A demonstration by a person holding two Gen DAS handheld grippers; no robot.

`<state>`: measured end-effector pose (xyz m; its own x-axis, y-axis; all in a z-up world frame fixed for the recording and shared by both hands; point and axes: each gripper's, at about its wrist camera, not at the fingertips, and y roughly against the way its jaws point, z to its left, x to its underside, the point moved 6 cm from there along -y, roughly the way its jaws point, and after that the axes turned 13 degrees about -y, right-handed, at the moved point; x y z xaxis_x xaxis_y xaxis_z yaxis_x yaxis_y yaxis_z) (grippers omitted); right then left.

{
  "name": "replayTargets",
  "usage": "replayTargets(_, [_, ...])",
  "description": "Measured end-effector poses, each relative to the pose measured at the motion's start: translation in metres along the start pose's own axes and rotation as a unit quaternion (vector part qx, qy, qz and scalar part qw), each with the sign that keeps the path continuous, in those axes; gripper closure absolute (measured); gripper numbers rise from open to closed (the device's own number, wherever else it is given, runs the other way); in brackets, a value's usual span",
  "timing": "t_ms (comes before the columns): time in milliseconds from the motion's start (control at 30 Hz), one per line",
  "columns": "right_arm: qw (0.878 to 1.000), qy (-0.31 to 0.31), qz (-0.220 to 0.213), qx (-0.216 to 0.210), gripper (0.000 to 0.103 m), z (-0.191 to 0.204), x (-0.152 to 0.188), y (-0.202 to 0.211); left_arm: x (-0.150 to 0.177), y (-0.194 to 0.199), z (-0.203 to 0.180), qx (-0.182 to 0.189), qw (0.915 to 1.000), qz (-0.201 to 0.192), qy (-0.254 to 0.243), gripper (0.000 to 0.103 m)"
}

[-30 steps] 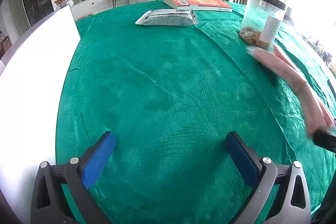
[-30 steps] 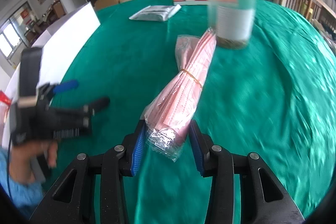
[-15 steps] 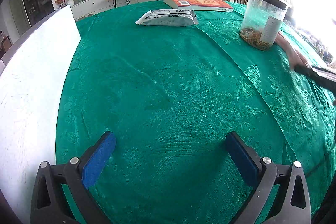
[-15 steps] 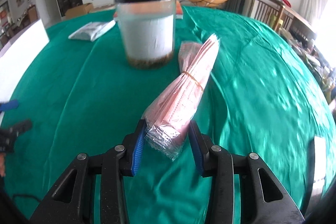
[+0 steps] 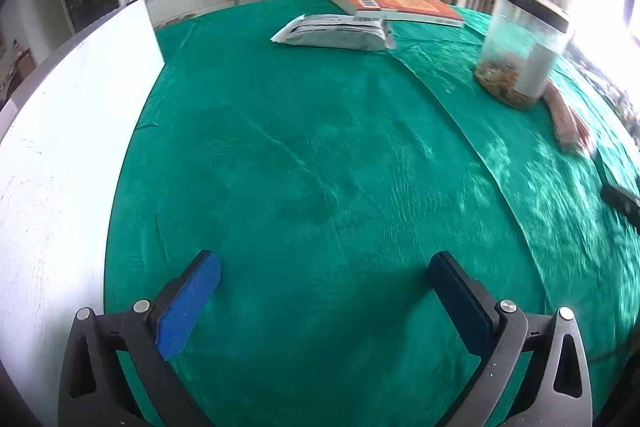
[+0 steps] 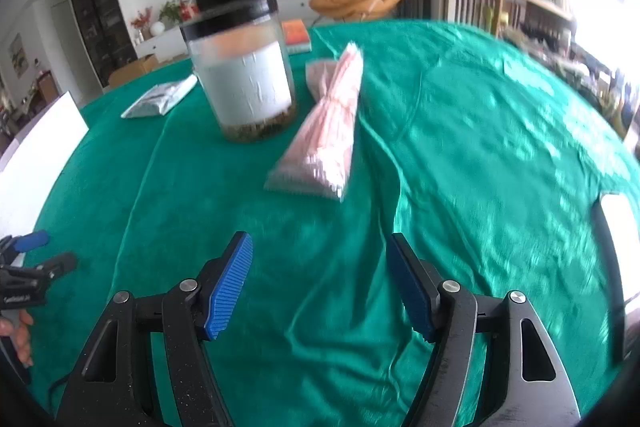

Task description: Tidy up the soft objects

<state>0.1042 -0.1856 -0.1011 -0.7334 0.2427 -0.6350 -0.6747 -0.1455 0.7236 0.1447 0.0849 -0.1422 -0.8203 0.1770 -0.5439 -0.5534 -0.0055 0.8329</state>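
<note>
A clear bag of pink face masks (image 6: 326,135) lies on the green tablecloth (image 6: 460,155), just right of a clear jar (image 6: 244,75) with a black lid. My right gripper (image 6: 320,263) hovers a little short of the bag, its jaws opening with nothing between them. The same pink bag (image 5: 564,115) shows at the far right in the left wrist view, beside the jar (image 5: 520,55). My left gripper (image 5: 324,281) stands open over bare cloth. A grey-white soft packet (image 5: 334,35) lies at the far side of the table.
An orange book (image 5: 396,5) lies behind the grey packet. A white board (image 5: 60,167) lines the table's left edge. A white flat object (image 6: 620,231) sits at the right edge of the cloth. A hand (image 6: 18,335) holds the left gripper.
My right gripper carried the pink bag rightwards past the jar, set it down on the cloth, opened and drew back. The left gripper stayed where it was.
</note>
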Motion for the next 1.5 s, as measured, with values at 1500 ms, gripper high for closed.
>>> replayTargets(1500, [0.999, -0.001, 0.028, -0.025, 0.023, 0.004, 0.005, -0.011, -0.127, -0.071, -0.013, 0.042, 0.9958, 0.004, -0.081, 0.023])
